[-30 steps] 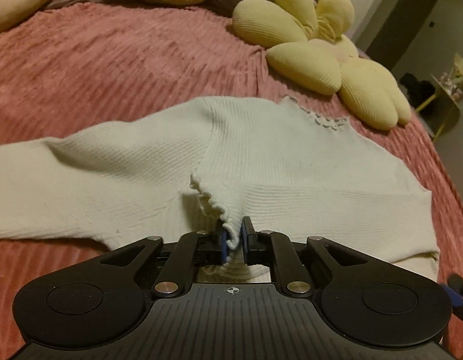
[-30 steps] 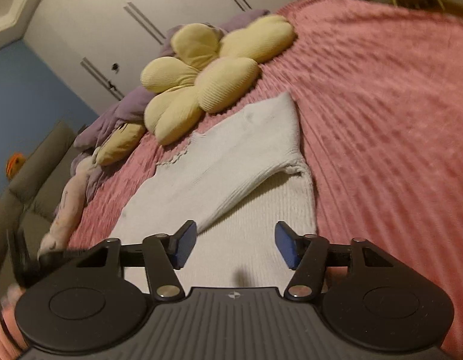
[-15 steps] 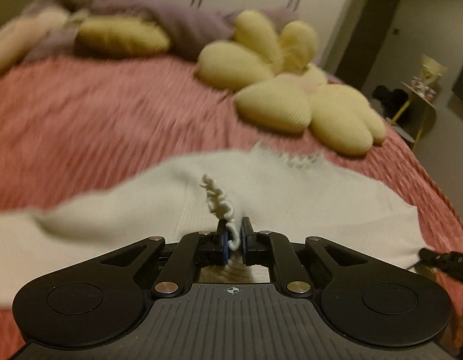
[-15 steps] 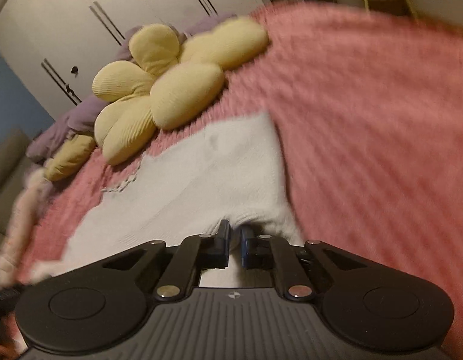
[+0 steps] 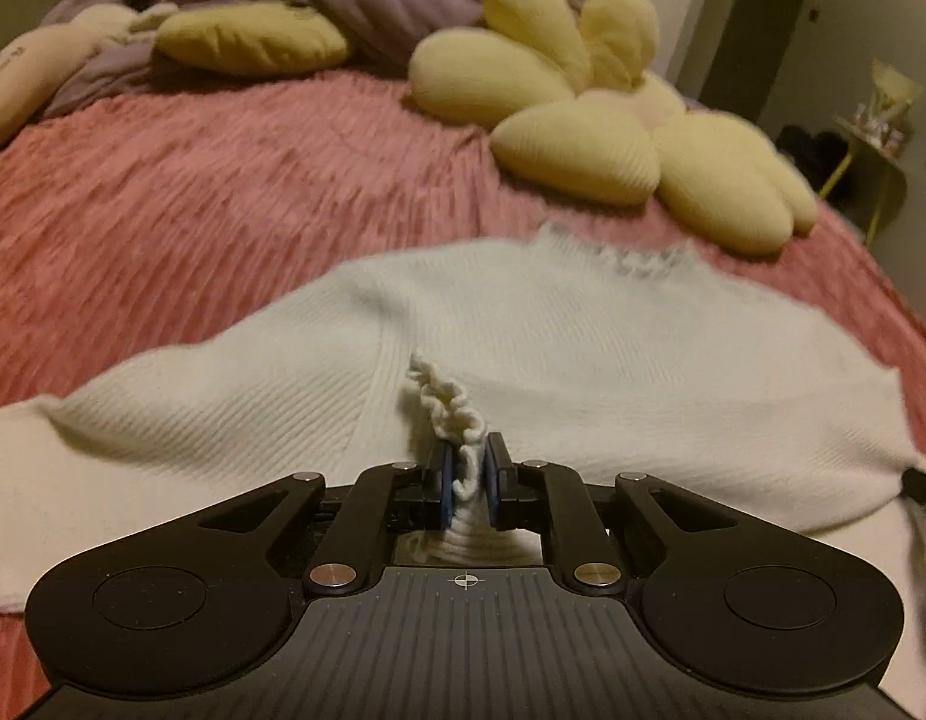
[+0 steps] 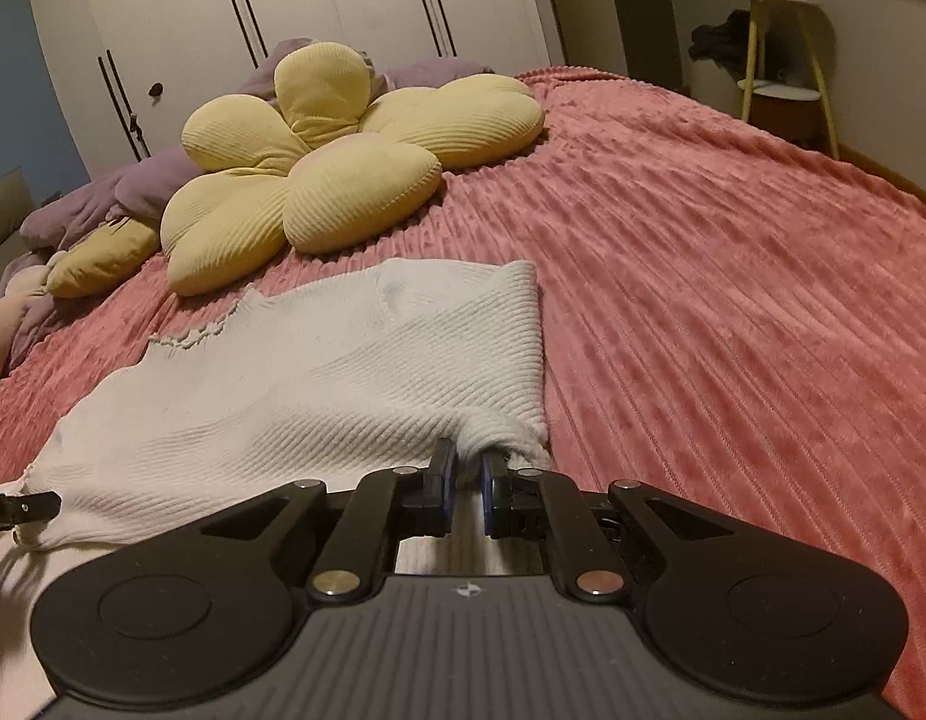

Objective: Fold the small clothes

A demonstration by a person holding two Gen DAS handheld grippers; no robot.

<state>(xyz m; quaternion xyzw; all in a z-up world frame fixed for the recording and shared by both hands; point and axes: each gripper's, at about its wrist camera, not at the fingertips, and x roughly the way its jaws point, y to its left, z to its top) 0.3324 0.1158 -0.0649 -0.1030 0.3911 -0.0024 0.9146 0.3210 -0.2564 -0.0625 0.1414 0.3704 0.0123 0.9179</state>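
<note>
On the pink bedspread, your white sweater lies flat with its neckline toward the flower pillow. Your left gripper is clenched on the frilled hem, pinched up into a ridge, probably so the lower edge can be carried over the body. Your right gripper is clamped on knit at the sweater's right edge, near the folded-in sleeve, a matching hold for an even fold. One sleeve trails off to the left, unfolded. Bedspread is bare to the right and between sweater and pillow, so you have room to swing the hem forward; the pillow bounds the far side.
</note>
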